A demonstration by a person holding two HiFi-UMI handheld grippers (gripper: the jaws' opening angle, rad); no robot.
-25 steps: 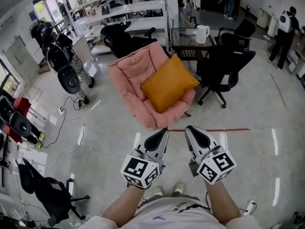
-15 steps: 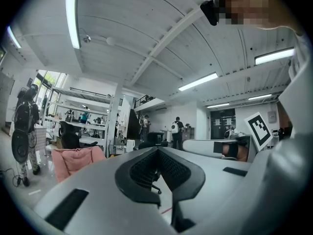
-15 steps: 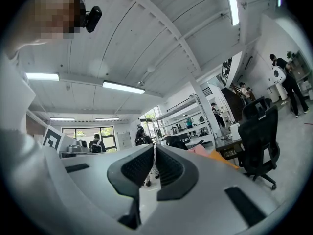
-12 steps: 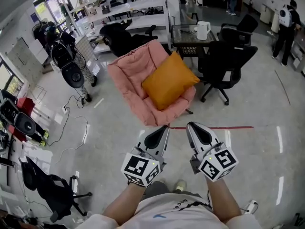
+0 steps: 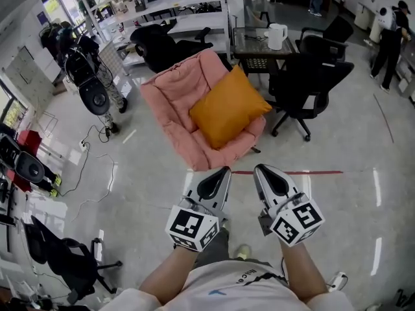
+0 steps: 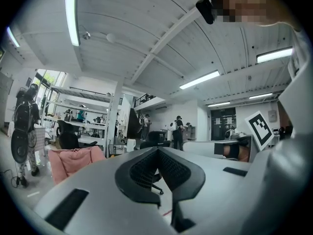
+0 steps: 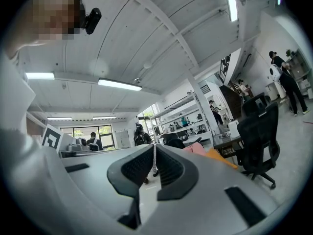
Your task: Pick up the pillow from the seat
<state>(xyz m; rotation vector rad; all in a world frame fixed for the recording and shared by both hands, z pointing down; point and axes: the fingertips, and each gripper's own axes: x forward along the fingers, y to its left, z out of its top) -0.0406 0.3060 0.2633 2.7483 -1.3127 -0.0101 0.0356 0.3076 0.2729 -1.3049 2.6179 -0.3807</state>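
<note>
An orange pillow [image 5: 228, 108] leans on the seat of a pink cushioned chair [image 5: 175, 102] in the head view. Both grippers are held side by side in front of the person, well short of the chair. My left gripper [image 5: 222, 171] has its jaws together with nothing between them. My right gripper [image 5: 259, 170] is likewise shut and empty. The left gripper view catches the pink chair [image 6: 73, 159] at lower left. In the right gripper view a sliver of the pillow [image 7: 221, 157] and the pink chair [image 7: 196, 149] peeks over the jaws.
Black office chairs [image 5: 305, 83] stand right of the pink chair, beside a small table with a white kettle [image 5: 276, 36]. Shelving [image 5: 168, 8] and another black chair [image 5: 162, 47] are behind. Cables [image 5: 91, 173] and stands lie at left. A red floor line [image 5: 292, 172] runs ahead. People stand at far right.
The view has shifted slightly; the chair and pillow sit a little closer and more to the left. Both grippers stay shut and keep their pose.
</note>
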